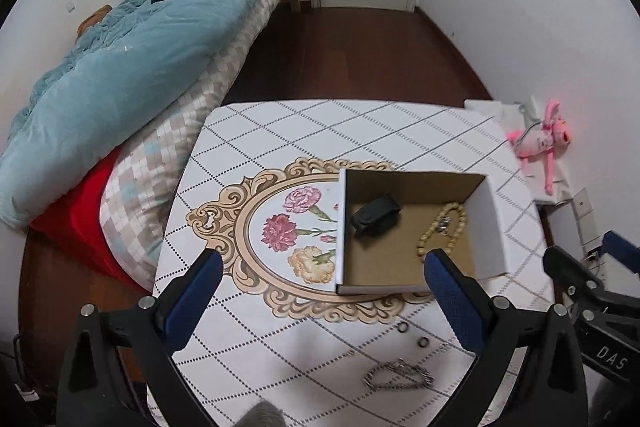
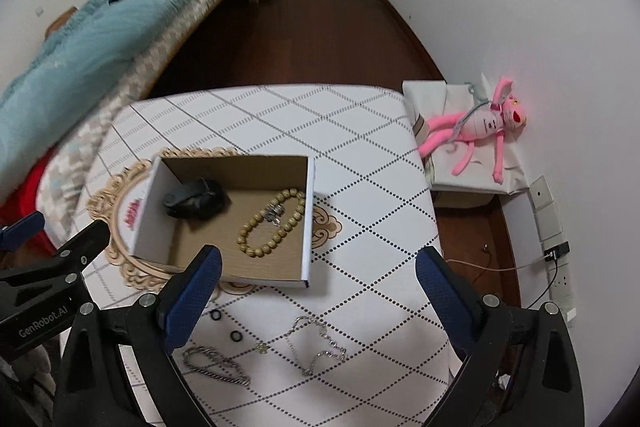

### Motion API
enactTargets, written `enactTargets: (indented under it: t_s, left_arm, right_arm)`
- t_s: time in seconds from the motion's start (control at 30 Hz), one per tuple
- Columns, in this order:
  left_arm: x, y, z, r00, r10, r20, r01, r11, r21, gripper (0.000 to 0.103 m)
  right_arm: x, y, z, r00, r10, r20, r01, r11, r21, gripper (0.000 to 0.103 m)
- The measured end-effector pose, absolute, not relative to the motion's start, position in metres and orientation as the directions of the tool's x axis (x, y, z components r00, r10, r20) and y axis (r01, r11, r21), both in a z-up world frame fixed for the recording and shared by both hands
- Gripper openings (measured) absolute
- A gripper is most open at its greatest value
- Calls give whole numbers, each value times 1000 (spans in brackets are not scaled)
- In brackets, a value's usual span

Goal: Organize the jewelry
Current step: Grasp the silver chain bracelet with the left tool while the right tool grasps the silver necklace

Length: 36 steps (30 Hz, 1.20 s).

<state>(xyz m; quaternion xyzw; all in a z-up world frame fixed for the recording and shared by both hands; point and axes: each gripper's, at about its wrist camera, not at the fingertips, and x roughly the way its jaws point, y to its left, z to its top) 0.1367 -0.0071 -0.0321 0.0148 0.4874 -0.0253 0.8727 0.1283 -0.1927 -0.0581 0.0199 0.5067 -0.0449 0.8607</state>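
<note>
Jewelry split two ways: one bead bracelet (image 2: 272, 223) with a small silver charm (image 2: 274, 215) plus one black pouch (image 2: 195, 203) inside the cardboard box (image 2: 306, 227). Out on the table (image 2: 360, 187) (nearer the cameras): two black rings (image 2: 216, 315), one twisted silver bracelet (image 2: 216, 365), one thin chain (image 2: 320, 347). Left gripper (image 1: 320, 291) and right gripper (image 2: 316, 291) both spread wide, holding nothing.

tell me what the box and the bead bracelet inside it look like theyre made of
Box: looks like cardboard, with a matte brown inside, white outer walls and thin folded edges.
Bead bracelet: probably wood, with round tan beads and a dull sheen; polished stone or plastic can't be ruled out. The small charm on it glints like metal.
</note>
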Motion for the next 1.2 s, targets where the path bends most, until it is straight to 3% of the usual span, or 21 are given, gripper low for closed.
enactTargets:
  t_s: [0.23, 0.4, 0.7, 0.9, 0.97, 1.03, 1.13, 1.2]
  left_arm:
    - [110, -1, -26, 555, 4, -832, 32, 999, 26, 103]
    - [92, -1, -81, 482, 85, -872, 15, 994, 105, 103]
    - [80, 2, -165, 321, 110, -941, 6, 993, 118, 103]
    - [74, -4, -179, 291, 31, -956, 38, 998, 44, 102]
    - [73, -10, -180, 287, 0, -958, 66, 998, 19, 102]
    - [70, -20, -180, 287, -18, -958, 98, 995, 11, 98]
    - [71, -35, -185, 267, -35, -963, 139, 990, 2, 80]
    - [70, -41, -187, 271, -52, -961, 154, 988, -10, 74]
  right_arm:
    - [94, -209, -45, 503, -20, -864, 148, 987, 64, 99]
    - [75, -230, -94, 413, 5, -911, 211, 972, 101, 98]
    - [65, -248, -194, 262, 17, -965, 265, 960, 89, 72]
    - [61, -232, -208, 289, -42, -957, 261, 965, 36, 69]
    - [60, -228, -207, 316, -49, -948, 259, 965, 37, 53]
    - [59, -222, -206, 338, -30, -941, 241, 969, 55, 15]
    - [60, -218, -207, 338, -5, -941, 236, 968, 80, 11]
    - [59, -222, -207, 339, 9, -941, 248, 964, 99, 8]
